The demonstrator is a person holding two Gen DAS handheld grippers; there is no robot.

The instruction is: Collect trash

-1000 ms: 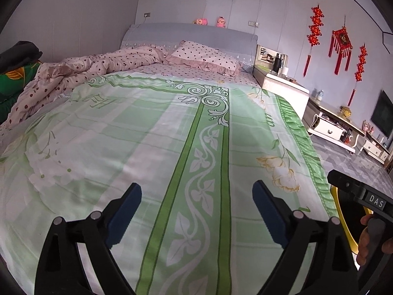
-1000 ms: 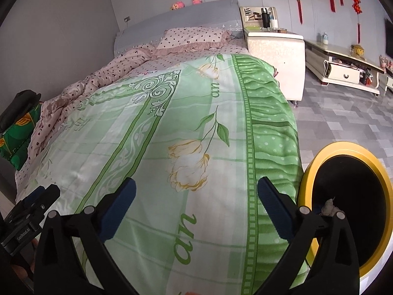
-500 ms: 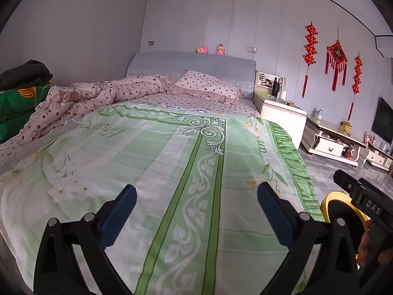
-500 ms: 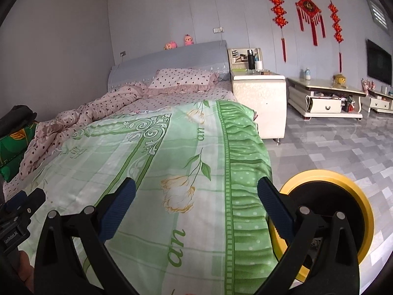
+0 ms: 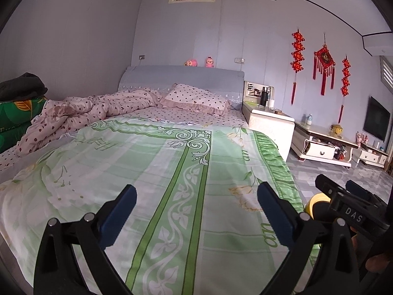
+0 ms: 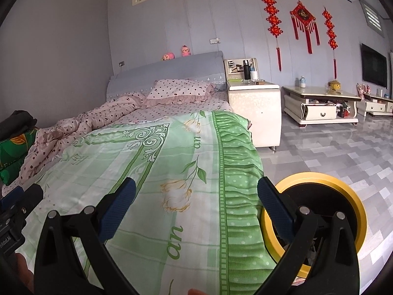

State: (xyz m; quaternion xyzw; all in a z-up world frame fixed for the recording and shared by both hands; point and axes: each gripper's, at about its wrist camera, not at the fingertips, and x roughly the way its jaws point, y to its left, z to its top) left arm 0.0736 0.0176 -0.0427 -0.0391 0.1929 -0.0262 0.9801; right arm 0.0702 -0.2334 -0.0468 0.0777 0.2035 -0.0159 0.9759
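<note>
My left gripper (image 5: pixel 196 191) hangs open over the green floral bedspread (image 5: pixel 152 172), with nothing between its blue pads. My right gripper (image 6: pixel 196 184) is open too, above the bedspread's right border (image 6: pixel 235 184). A black bin with a yellow rim (image 6: pixel 319 178) stands on the floor beside the bed, partly behind my right finger (image 6: pixel 272 206). Something pale and crumpled shows inside it. From the left wrist view only a bit of that yellow rim (image 5: pixel 315 200) shows, behind the right tool's black body (image 5: pixel 348 209). I see no loose trash on the bedspread.
A pink dotted duvet (image 5: pixel 81 113) and pillow (image 5: pixel 196 97) lie at the head of the bed. A white nightstand (image 6: pixel 255 103) and a low TV cabinet (image 6: pixel 319 103) stand along the right wall. Grey tiled floor (image 6: pixel 331 152) spreads to the right. Folded bedding (image 5: pixel 14 118) is stacked at left.
Both grippers have risen and tipped upward, so more wall and ceiling shows. The bin has dropped lower in both views. The left jaws have spread a little wider.
</note>
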